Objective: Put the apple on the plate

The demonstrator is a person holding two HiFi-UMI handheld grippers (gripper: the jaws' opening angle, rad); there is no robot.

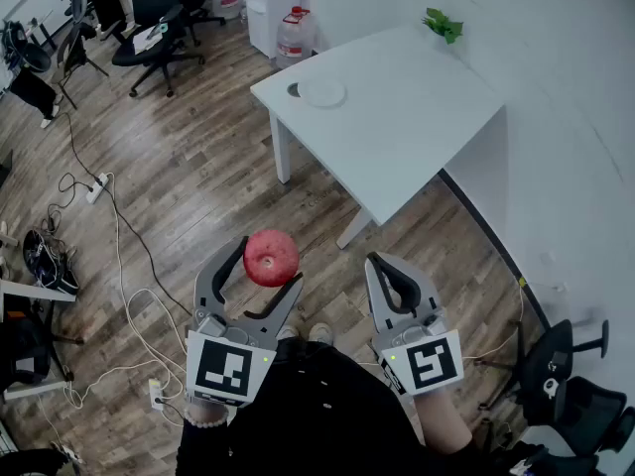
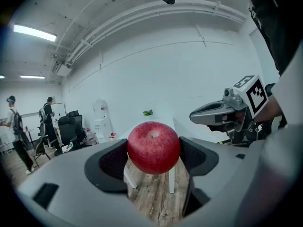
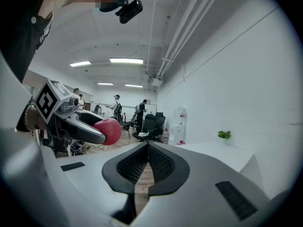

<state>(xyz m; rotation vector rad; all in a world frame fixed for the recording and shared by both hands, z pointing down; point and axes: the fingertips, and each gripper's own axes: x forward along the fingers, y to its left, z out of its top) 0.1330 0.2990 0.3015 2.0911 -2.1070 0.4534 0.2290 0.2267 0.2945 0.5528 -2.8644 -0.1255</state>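
Note:
A red apple [image 1: 270, 257] is clamped between the two dark pads of my left gripper [image 1: 268, 262], held in the air above the wooden floor. From the left gripper view the apple [image 2: 153, 147] fills the gap between the jaws, its stem end up. The white plate [image 1: 322, 92] lies on the far left corner of the white table [image 1: 417, 137], well ahead of both grippers. My right gripper [image 1: 383, 263] is beside the left one, jaws together and empty. Its own view shows the pads [image 3: 161, 162] meeting, with the apple [image 3: 110, 130] off to the left.
A small green plant [image 1: 444, 25] stands at the table's far edge by the white wall. Office chairs [image 1: 159, 28] and water bottles [image 1: 295, 30] stand beyond the table. Cables and a power strip [image 1: 96, 188] trail over the floor at left. People stand far off [image 2: 14, 126].

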